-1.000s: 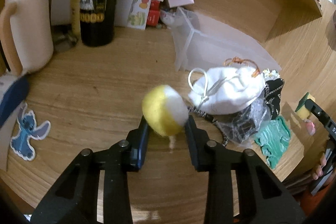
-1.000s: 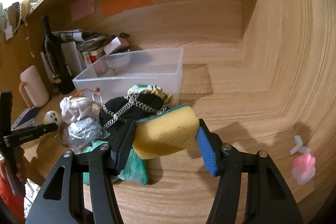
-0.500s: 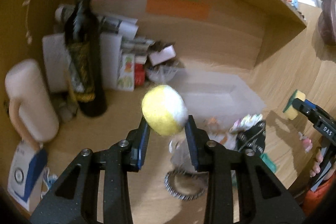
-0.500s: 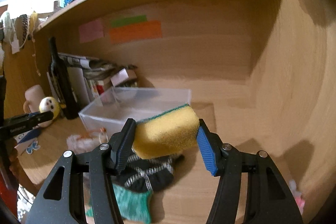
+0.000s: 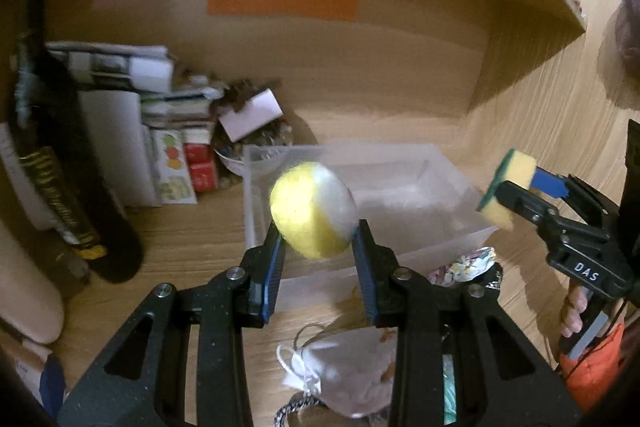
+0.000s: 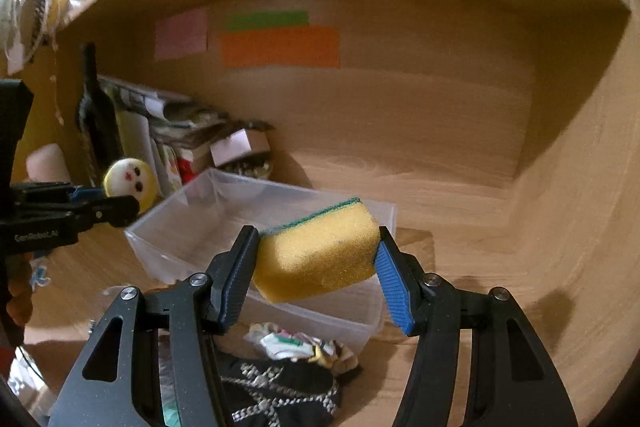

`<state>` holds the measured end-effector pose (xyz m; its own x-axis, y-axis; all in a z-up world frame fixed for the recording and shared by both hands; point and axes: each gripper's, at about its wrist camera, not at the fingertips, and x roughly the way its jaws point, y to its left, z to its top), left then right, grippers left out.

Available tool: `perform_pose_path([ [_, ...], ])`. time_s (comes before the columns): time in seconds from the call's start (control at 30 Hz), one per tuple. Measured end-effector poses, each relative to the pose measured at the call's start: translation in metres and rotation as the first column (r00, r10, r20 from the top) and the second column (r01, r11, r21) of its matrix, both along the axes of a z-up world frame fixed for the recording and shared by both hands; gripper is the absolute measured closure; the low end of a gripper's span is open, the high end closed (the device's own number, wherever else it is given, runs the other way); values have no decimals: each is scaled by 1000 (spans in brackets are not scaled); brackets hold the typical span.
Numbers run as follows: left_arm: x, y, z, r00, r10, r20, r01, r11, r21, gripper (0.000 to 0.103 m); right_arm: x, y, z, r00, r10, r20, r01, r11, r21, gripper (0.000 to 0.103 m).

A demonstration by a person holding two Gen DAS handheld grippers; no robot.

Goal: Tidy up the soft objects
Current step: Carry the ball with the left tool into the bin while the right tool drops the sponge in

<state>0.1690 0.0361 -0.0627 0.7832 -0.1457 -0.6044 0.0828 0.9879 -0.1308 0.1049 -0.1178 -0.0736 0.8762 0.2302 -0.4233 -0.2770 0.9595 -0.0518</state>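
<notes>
Wooden desk [image 6: 460, 187] below, we carry a round yellow-and-white plush ball [image 5: 313, 209] clamped in the left gripper [image 5: 318, 247] and a yellow green-backed sponge [image 6: 318, 253] clamped in the right gripper [image 6: 316, 267]; next, we judge, release both over the clear plastic bin [image 6: 180, 239].

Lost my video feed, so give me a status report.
Left gripper shut on plush ball. Right gripper shut on sponge. Both held above clear bin. Nothing blocking the bin.
</notes>
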Motion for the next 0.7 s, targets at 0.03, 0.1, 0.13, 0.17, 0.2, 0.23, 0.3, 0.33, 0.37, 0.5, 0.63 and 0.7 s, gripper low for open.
perform_pose_path([
  [0.03, 4, -1, -2, 1000, -6, -13, 6, 1000, 1, 69, 7, 0, -4, 1000, 2, -21, -2, 1000, 2, 48],
  [0.1, 15, -3, -9, 999, -19, -48, 19, 1000, 1, 69, 18, -2, -9, 998, 5, -58, -4, 1000, 16, 48],
  [0.13, 20, -3, -13, 997, -27, -68, 27, 1000, 0, 69, 24, -4, -11, 997, 6, -80, -4, 1000, 26, 48],
  [0.17, 24, -3, -17, 996, -35, -85, 35, 999, -1, 69, 28, -6, -13, 995, 9, -101, -5, 999, 40, 48],
  [0.2, 27, -3, -19, 995, -37, -94, 37, 999, -1, 69, 33, -8, -15, 992, 13, -124, -6, 998, 56, 48],
  [0.23, 30, -4, -22, 994, -38, -104, 38, 999, -1, 69, 38, -10, -17, 988, 16, -151, -5, 998, 70, 48],
  [0.3, 34, -4, -26, 991, -46, -123, 47, 999, 3, 69, 46, -11, -21, 983, 14, -183, 0, 997, 72, 48],
  [0.33, 35, -5, -28, 991, -48, -127, 49, 999, 6, 69, 49, -10, -23, 981, 11, -194, 2, 998, 67, 48],
  [0.37, 36, -6, -29, 990, -49, -130, 50, 999, 11, 69, 51, -8, -25, 978, 14, -208, -1, 998, 61, 48],
  [0.5, 42, -7, -34, 989, -48, -141, 52, 998, 29, 69, 58, 0, -34, 968, 17, -251, -10, 1000, 29, 48],
  [0.63, 50, -5, -38, 986, -45, -160, 49, 999, 22, 66, 64, 6, -39, 960, 18, -281, -15, 1000, 15, 46],
  [0.7, 51, -5, -39, 986, -43, -161, 46, 999, 20, 61, 65, 8, -40, 958, 17, -288, -15, 1000, 9, 46],
])
